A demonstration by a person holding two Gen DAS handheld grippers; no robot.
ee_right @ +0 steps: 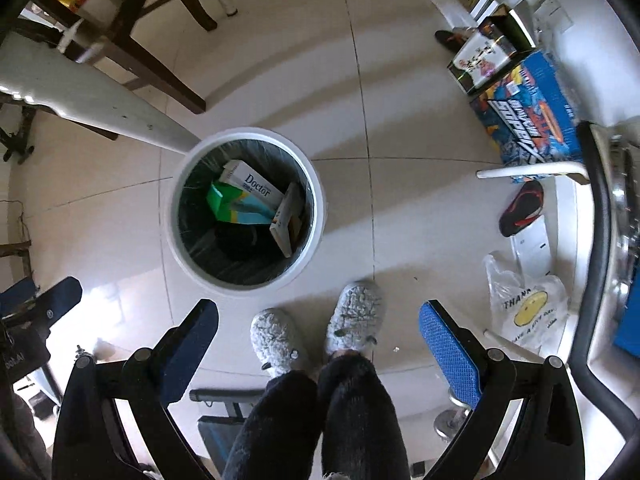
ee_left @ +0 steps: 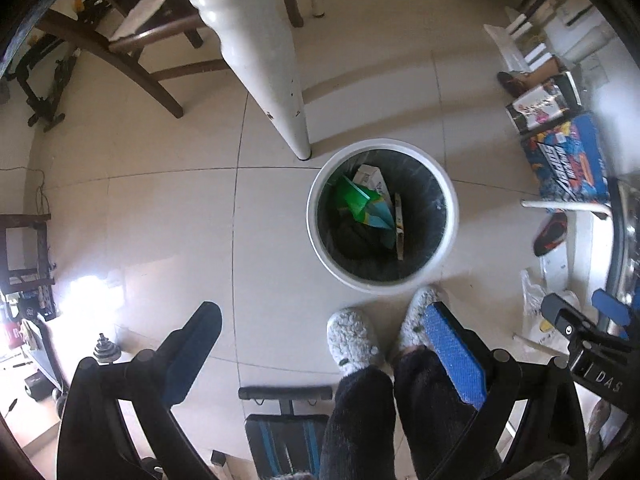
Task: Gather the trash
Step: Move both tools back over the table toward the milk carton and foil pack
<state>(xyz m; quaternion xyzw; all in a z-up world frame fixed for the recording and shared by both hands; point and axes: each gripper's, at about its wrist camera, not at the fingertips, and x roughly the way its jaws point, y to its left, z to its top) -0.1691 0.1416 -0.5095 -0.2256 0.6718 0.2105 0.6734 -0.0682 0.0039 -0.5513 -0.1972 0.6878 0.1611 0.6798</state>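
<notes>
Left gripper [ee_left: 320, 344]: jaws held wide apart, nothing between them.
Right gripper [ee_right: 320, 336]: jaws likewise spread, nothing gripped.
Trash bin [ee_left: 451, 188]: set on the tiled floor below and ahead of both grippers, well apart from them.
Trash: white "Doctor" box [ee_right: 256, 186], green packet [ee_right: 226, 202] and a thin box [ee_right: 285, 222] are seen inside the bin.
Slippers [ee_right: 354, 322]: placed just beside the bin.

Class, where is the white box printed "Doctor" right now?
The Doctor box lies inside the white bin, left of centre in the right wrist view, against the green carton.

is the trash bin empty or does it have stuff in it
Not empty: the trash bin holds a white box, green packaging and a thin carton.
</notes>
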